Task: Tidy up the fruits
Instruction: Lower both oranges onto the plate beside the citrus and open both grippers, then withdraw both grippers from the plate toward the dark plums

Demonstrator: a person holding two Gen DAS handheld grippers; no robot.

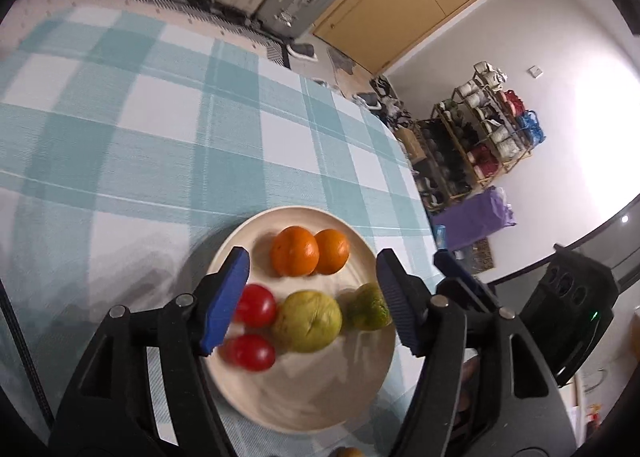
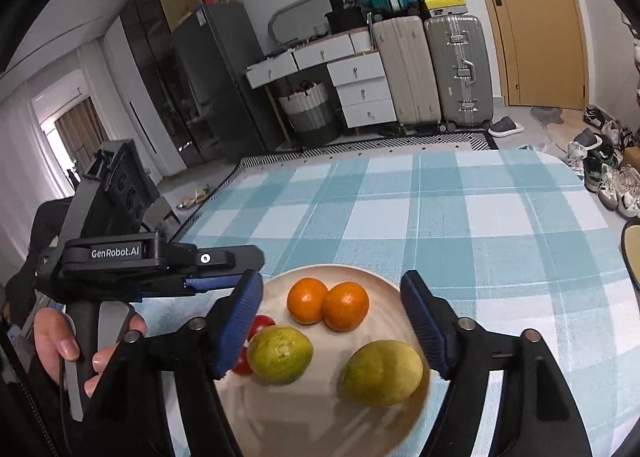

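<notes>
A cream plate (image 1: 312,389) (image 2: 312,417) sits on the blue-checked tablecloth near the table's front edge. On it lie two oranges (image 1: 296,251) (image 2: 307,300), two red tomatoes (image 1: 256,305) (image 2: 262,324) and two yellow-green fruits (image 1: 308,321) (image 2: 382,373). My left gripper (image 1: 313,257) hovers over the plate, open, its blue pads touching nothing. My right gripper (image 2: 332,279) also hangs open over the plate, nothing pressed between its pads. The right wrist view shows the left gripper (image 2: 212,281) at the plate's left side, a hand (image 2: 60,345) on its handle.
The rim of a second dish (image 2: 630,253) shows at the table's right edge. The tablecloth (image 2: 440,217) stretches away behind the plate. Suitcases (image 2: 458,69), drawers and shoes stand on the floor beyond the table; a shoe rack (image 1: 480,137) stands by the wall.
</notes>
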